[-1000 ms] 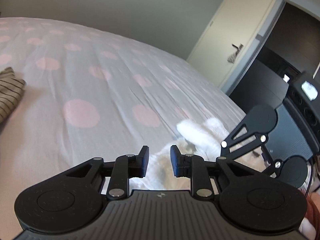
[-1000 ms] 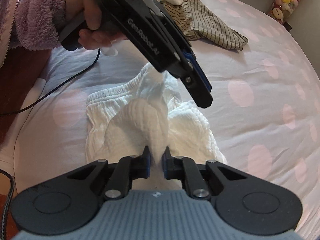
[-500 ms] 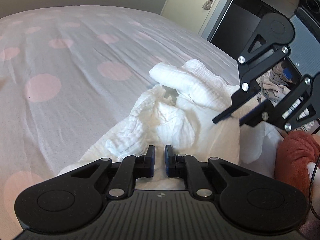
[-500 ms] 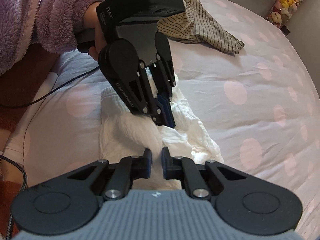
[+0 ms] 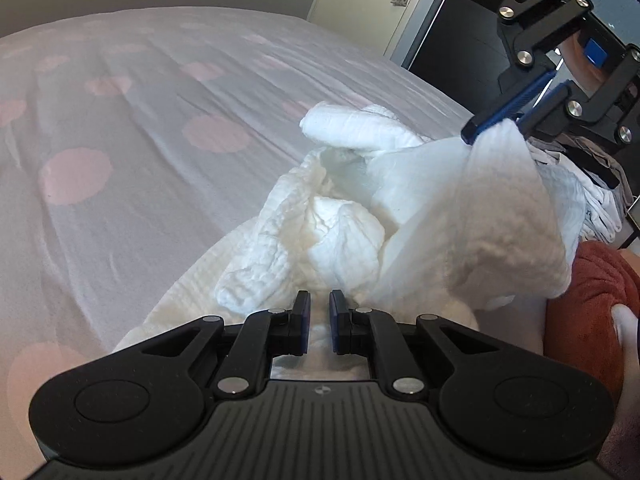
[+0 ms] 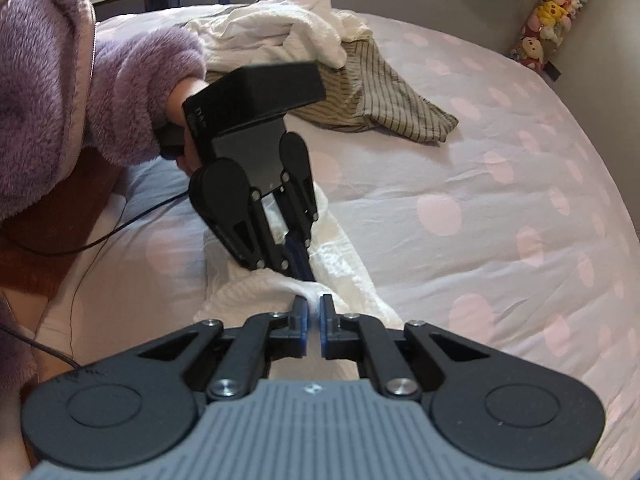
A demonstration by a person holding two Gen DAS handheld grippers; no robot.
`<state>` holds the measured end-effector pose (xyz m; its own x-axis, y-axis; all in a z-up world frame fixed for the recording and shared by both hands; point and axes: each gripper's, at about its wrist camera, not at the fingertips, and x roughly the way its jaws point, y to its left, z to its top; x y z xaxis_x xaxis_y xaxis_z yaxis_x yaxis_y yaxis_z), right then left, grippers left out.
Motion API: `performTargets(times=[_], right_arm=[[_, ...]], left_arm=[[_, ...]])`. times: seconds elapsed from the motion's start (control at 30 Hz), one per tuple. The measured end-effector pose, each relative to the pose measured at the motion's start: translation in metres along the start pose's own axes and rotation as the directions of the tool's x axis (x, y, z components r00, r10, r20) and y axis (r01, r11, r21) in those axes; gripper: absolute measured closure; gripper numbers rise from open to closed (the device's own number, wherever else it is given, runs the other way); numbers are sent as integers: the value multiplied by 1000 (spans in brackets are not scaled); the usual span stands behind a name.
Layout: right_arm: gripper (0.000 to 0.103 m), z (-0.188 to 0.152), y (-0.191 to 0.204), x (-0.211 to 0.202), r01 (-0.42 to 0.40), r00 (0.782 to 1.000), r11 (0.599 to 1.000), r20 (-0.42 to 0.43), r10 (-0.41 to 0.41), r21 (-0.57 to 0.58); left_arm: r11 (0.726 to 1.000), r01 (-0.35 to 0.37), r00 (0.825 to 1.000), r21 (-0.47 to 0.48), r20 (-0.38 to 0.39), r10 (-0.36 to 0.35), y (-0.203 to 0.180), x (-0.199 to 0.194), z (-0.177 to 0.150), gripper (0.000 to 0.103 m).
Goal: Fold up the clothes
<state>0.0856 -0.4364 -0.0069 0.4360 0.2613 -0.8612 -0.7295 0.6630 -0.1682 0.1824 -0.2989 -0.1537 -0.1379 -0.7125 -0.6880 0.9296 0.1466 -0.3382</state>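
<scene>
both hand-held grippers have closed on the white garment (image 5: pixel 460 216) since a second ago; right hand-held gripper (image 6: pixel 314 312) lifts one pinched edge, left hand-held gripper (image 5: pixel 319 312) clamps another. it hangs bunched over the spotted bed (image 5: pixel 140 128); folding looks barely begun, a striped garment (image 6: pixel 392 108) waits.
</scene>
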Motion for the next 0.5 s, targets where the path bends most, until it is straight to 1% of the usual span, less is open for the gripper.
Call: performTargets(times=[0.1,0.2,0.27,0.4,0.5], right_arm=[[97,3,1,3,-5,1000,1000,-3,5,-30],[97,5,4,8,-33,999,998,-21,32,-60],[97,3,8,10,-54,998,996,-34,52,-69],[97,-4,15,10,-95,995,994,-40,93,-45],[97,-8,20,9,-121,992,992,-50,119,-43]], left_arm=[[1000,8,1000,-24,15,-8,3,-4,0,95],[996,33,998,-82,64,-28,11,-14,1,95],[991,59,992,-119,114,-45,15,-21,3,95],[978,114,977,-177,201,-77,21,-27,11,95],[971,162,971,-174,206,-125,18,-21,16,95]])
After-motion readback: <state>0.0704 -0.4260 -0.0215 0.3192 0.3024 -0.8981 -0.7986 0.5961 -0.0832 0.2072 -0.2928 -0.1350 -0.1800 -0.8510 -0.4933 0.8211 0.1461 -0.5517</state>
